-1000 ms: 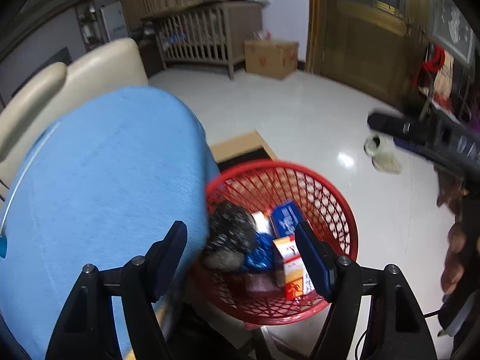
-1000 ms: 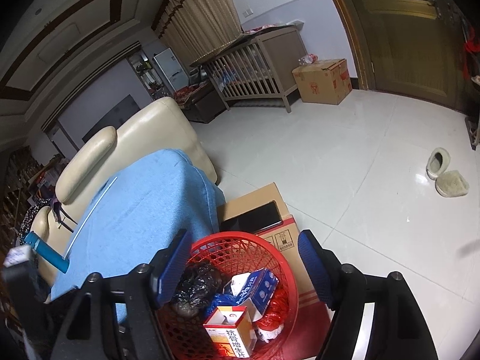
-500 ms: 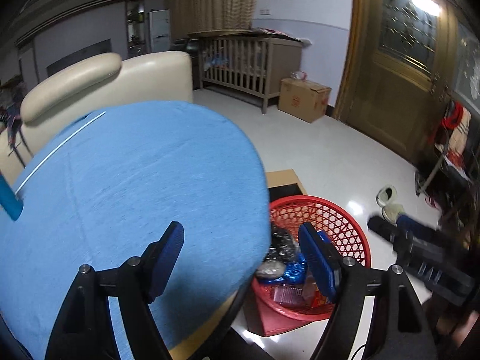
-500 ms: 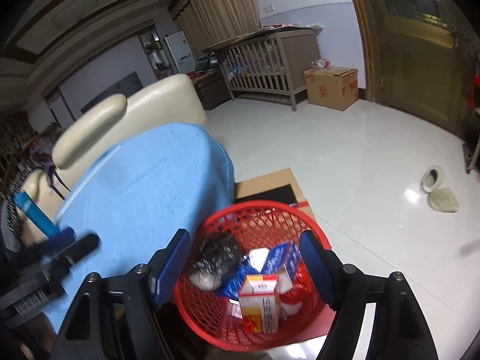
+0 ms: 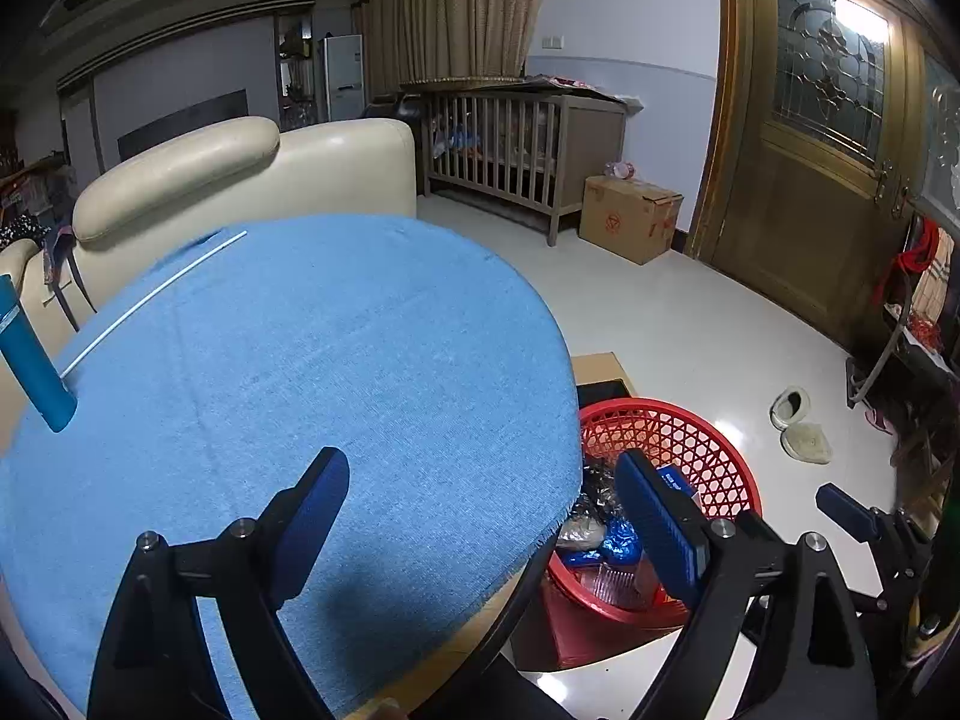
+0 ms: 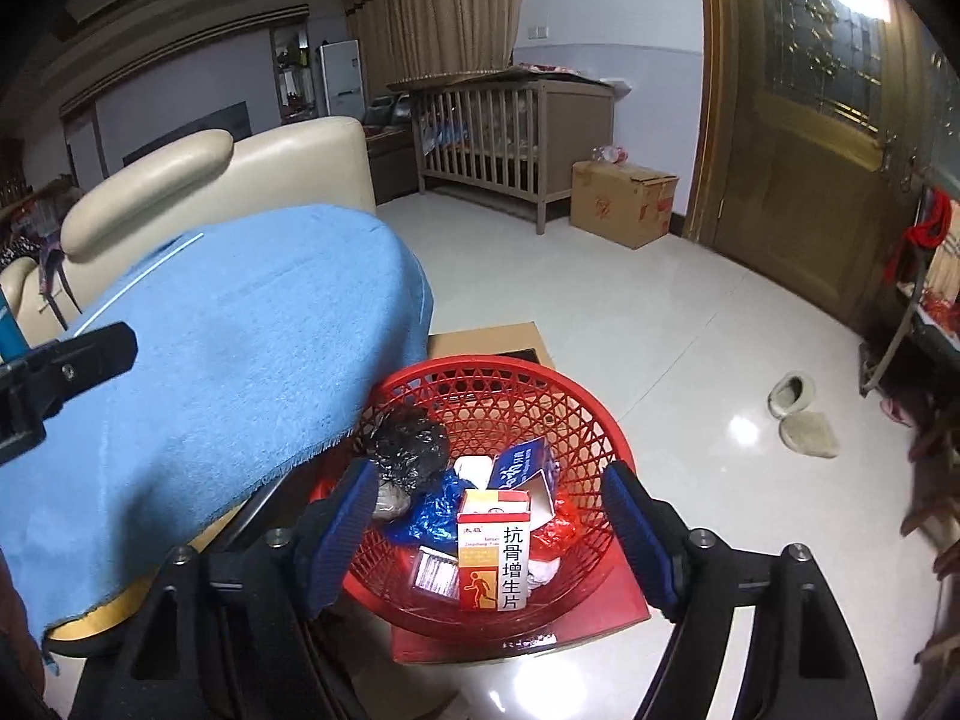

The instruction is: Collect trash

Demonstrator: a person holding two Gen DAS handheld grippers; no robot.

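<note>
A red mesh basket [image 6: 576, 420] stands on a box on the floor beside the blue-covered round table [image 5: 300, 360]. It holds a black bag [image 6: 408, 444], an orange and white medicine box [image 6: 495, 546], a blue box [image 6: 519, 468] and blue and red wrappers. My right gripper [image 6: 489, 531] is open and empty, just above the basket. My left gripper [image 5: 480, 516] is open and empty over the table's right edge; the basket [image 5: 708, 456] lies past it. The right gripper's finger [image 5: 849, 513] shows at the left wrist view's right edge.
A blue tube [image 5: 33, 360] and a thin white stick [image 5: 156, 300] lie on the table's far left. A cream sofa [image 5: 252, 174] is behind it. A crib [image 5: 522, 144], a cardboard box [image 5: 630, 219], a wooden door [image 5: 810, 150] and slippers [image 5: 801, 426] are around the white floor.
My left gripper has swung from over the basket up and left over the table. My right gripper has moved closer above the basket.
</note>
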